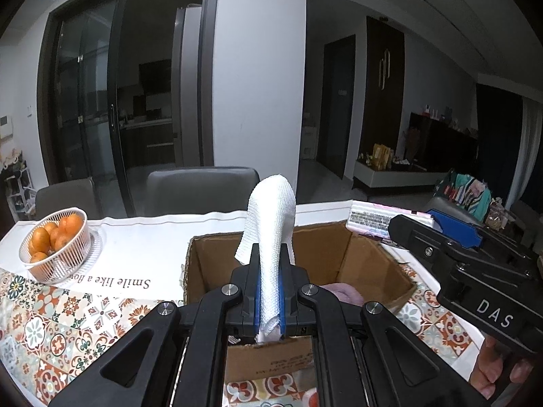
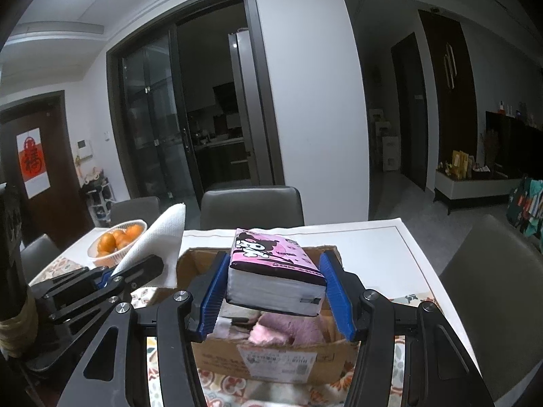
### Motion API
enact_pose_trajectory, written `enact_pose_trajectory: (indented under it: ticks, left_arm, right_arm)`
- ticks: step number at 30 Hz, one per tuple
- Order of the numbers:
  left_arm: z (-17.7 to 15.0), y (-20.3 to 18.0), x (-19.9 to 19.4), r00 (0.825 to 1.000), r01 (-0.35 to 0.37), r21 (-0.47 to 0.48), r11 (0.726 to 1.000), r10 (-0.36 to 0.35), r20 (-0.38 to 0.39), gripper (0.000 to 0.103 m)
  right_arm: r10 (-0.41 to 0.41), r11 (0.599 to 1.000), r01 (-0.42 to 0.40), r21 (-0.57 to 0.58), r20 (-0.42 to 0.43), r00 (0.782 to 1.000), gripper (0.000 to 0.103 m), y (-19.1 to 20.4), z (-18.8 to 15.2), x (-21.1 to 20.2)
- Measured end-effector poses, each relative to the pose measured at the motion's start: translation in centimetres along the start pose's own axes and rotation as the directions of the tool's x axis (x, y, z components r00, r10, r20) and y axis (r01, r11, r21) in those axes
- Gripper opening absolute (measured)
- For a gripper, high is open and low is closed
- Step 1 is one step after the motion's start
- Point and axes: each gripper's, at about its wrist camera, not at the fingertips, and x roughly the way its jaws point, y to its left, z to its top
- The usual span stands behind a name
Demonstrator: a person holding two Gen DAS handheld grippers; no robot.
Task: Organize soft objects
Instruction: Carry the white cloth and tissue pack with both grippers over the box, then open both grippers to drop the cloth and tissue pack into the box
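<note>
My left gripper [image 1: 269, 264] is shut on a folded white cloth [image 1: 271, 224], which stands up between the blue pads and flops over at the top, above the near wall of an open cardboard box [image 1: 370, 264]. The right wrist view shows my right gripper [image 2: 275, 279] shut on a pink tissue pack [image 2: 271, 268] with a cartoon print, held just over the same box [image 2: 271, 359]. Pink and lilac soft items [image 2: 285, 330] lie inside the box. The left gripper [image 2: 112, 276] with the white cloth [image 2: 159, 247] shows at the left of that view.
A white wire basket of oranges [image 1: 56, 240] stands at the table's left. The table carries a patterned cloth [image 1: 51, 325] and a white runner [image 1: 142, 247]. Grey chairs [image 1: 200, 190] line the far side. A hand [image 1: 499, 369] holds the right gripper's handle.
</note>
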Motion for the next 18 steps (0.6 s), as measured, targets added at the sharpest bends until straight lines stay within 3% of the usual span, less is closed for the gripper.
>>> enact_pose_trajectory:
  ticks: [15, 18]
  left_arm:
    - [-1.6, -0.3, 6.7, 0.989, 0.009, 0.011, 1.0, -0.008, -0.146, 0.01]
    - [-1.9, -0.3, 7.4, 0.987, 0.014, 0.009, 1.0, -0.012, -0.162, 0.017]
  right_arm:
    - [0.002, 1.0, -0.001, 0.006, -0.12, 0.993, 0.056, -1.8, -1.1, 6.3]
    - [0.008, 1.0, -0.006, 0.014, -0.147, 0.989, 0.056, -2.1, -1.3, 7.4]
